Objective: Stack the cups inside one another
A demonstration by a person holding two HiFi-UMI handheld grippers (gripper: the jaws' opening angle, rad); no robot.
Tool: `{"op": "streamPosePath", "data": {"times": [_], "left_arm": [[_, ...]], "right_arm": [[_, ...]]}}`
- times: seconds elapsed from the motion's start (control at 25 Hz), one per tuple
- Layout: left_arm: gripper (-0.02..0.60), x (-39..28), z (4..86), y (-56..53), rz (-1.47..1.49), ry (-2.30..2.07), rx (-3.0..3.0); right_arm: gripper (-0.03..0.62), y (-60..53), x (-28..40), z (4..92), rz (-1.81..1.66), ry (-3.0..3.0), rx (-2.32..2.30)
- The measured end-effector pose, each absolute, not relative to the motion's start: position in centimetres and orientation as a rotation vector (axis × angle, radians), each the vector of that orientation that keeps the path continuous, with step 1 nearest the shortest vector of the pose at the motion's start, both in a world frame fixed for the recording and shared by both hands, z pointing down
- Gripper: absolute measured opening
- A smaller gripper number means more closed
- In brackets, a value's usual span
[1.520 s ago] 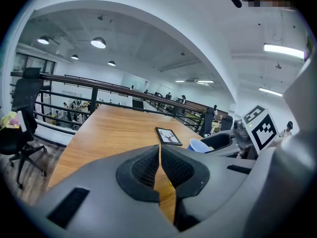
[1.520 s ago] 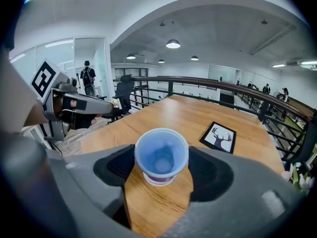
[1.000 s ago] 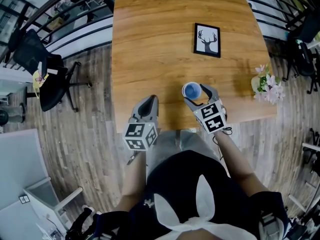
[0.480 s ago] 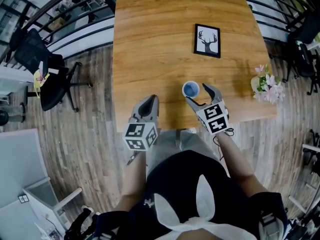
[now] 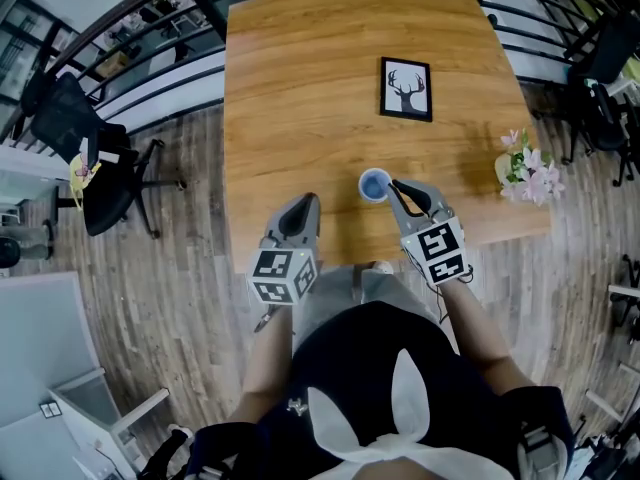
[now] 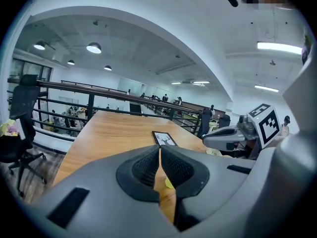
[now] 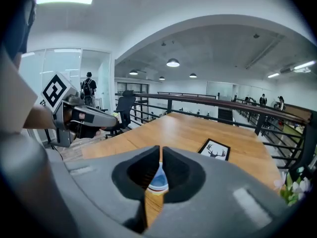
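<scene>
Since a second ago, the right tool (image 5: 393, 185) has been backing off the blue cup (image 5: 375, 184): then its jaws were standing wide around the cup, and now it is sitting just beside the cup, toward the person. Its jaws are closing and are nearly together in the right gripper view, with nothing between them; the cup (image 7: 159, 182) is only showing through the slit beyond the tips of the right tool (image 7: 160, 149). The cup is standing upright on the wooden surface (image 5: 300, 88), near its front edge, well short of the deer picture (image 5: 406, 89).

The left tool (image 5: 308, 200) is hovering at the front edge of the surface, well apart from the cup, with its jaws pressed together and holding nothing; the left gripper view is showing the same closed left tool (image 6: 159, 150).

No other loose cup is showing anywhere on the surface, so the nesting is probably finished and this is looking like the letting-go and pulling-back step. How many cups are sitting inside the blue one is too small to tell. Any next move is calling only for clearing both tools away without knocking the cup.
</scene>
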State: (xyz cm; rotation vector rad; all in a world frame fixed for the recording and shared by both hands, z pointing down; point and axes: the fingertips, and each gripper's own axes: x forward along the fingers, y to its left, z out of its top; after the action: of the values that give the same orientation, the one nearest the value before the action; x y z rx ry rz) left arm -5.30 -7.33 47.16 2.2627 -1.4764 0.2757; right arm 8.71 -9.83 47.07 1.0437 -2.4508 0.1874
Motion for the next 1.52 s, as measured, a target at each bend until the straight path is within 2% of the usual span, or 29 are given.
{"op": "streamPosePath", "data": {"times": [0.08,0.96,1.52], "left_arm": [[0.028,-5.0,46.8,-7.4,0.28,-1.473,2.278],[0.028,1.7,46.6,-6.1,0.32,-1.274,2.399],[0.028,2.6,46.9,-5.9,0.336,-1.245,2.4]], "right_arm": [[0.0,-9.6,8.7,46.1,0.134,-2.455,1.044],[-0.003,-6.0,9.1,45.9,0.246,-2.521,0.951],[-0.003,-6.0,10.9,46.2,0.259,-2.478,0.992]]}}
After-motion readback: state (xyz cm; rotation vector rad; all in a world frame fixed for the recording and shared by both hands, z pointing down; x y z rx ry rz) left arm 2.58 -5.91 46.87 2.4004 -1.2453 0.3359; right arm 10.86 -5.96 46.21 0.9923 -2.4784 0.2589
